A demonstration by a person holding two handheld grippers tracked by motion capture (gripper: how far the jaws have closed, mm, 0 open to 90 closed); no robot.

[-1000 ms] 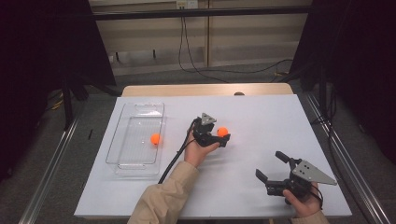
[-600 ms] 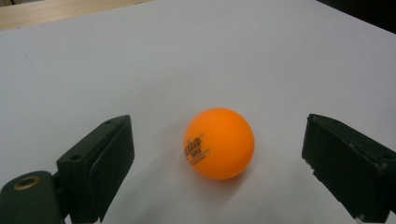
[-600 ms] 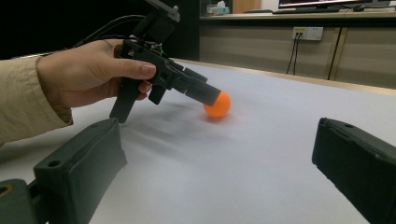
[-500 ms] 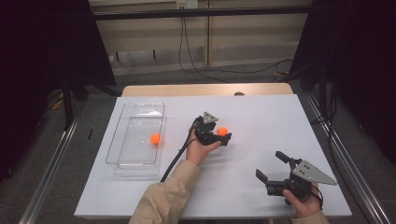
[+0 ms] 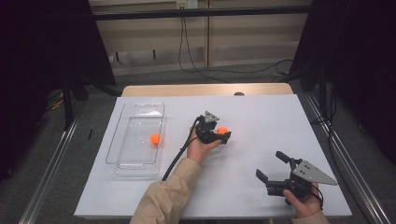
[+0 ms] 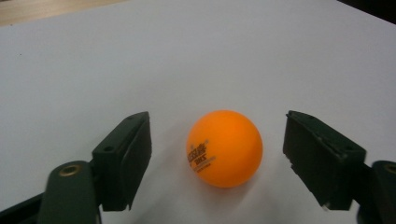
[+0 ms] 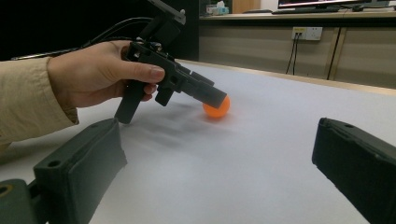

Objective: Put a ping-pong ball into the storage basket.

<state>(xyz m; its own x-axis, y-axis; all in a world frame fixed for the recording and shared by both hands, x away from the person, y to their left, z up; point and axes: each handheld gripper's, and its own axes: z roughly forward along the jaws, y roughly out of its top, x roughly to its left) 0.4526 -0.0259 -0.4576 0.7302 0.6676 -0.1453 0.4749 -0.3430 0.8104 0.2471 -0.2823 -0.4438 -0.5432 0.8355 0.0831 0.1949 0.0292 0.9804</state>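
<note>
The white counter (image 5: 261, 121) and the clear tray (image 5: 122, 149) at its nine o'clock side, with one orange ball (image 5: 155, 138) inside, lie as they did a second ago. The right tool (image 5: 272, 167) stays parked at five o'clock, jaws spread wide and empty. The left tool (image 5: 225, 135) has barely shifted, its jaws wide on either side of the second orange ball (image 6: 224, 148) near the counter's centre, not touching it.

A lab: black curtains (image 5: 42, 56) enclose the white table (image 5: 261, 112).
</note>
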